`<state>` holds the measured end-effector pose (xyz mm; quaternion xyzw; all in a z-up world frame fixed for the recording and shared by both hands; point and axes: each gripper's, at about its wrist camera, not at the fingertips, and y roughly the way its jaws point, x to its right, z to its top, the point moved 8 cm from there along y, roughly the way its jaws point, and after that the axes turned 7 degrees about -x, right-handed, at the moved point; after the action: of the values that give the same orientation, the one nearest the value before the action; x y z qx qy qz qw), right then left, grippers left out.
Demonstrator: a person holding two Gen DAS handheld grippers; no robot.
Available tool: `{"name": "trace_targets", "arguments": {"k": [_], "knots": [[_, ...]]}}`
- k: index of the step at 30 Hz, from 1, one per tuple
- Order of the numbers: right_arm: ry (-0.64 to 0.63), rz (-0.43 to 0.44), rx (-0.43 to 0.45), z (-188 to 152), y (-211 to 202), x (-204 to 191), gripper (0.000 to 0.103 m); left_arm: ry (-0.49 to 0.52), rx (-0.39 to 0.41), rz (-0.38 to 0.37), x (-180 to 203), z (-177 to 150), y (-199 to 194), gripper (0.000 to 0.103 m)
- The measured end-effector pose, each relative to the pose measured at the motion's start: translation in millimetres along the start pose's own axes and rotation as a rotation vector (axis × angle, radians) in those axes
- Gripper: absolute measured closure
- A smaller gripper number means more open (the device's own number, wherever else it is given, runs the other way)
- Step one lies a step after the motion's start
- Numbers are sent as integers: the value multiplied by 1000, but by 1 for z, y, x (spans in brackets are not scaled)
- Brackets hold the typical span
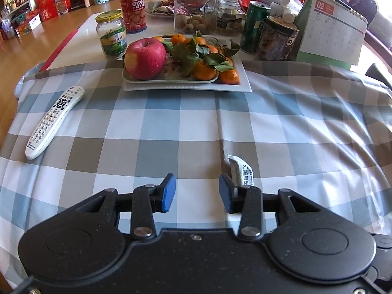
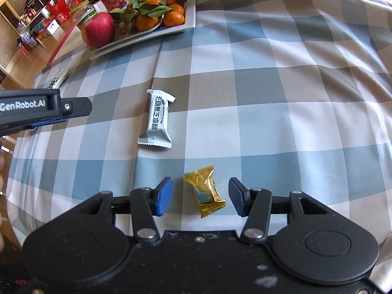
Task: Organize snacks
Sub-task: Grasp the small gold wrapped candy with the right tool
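Observation:
A gold-wrapped candy [image 2: 204,191] lies on the checked tablecloth [image 2: 269,98], between the fingers of my right gripper [image 2: 200,181]. The jaws stand open and the blue pads are clear of the wrapper on both sides. A white snack packet [image 2: 156,120] with dark print lies farther out on the cloth. In the left wrist view that packet [image 1: 241,174] pokes out from behind the right finger. My left gripper [image 1: 197,183] is open over bare cloth with nothing between its pads. Its black side [image 2: 36,109] shows at the left edge of the right wrist view.
A white tray [image 1: 186,88] with a red apple [image 1: 144,58] and leafy mandarins [image 1: 208,71] sits ahead. Behind it stand jars [image 1: 111,34], a red tin [image 1: 132,8], a green can [image 1: 253,27] and a desk calendar [image 1: 330,29]. A white remote [image 1: 54,120] lies at the left.

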<state>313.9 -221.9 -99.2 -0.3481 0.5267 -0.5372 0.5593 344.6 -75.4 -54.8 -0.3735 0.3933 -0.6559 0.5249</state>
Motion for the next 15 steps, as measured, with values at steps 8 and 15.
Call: {"name": "trace_targets", "arguments": {"k": [8, 15], "knots": [[-11, -23, -36, -5, 12, -3, 53, -17, -53, 4, -2, -4, 10, 54], [-30, -55, -47, -9, 19, -5, 66, -18, -68, 4, -2, -5, 12, 54]]}}
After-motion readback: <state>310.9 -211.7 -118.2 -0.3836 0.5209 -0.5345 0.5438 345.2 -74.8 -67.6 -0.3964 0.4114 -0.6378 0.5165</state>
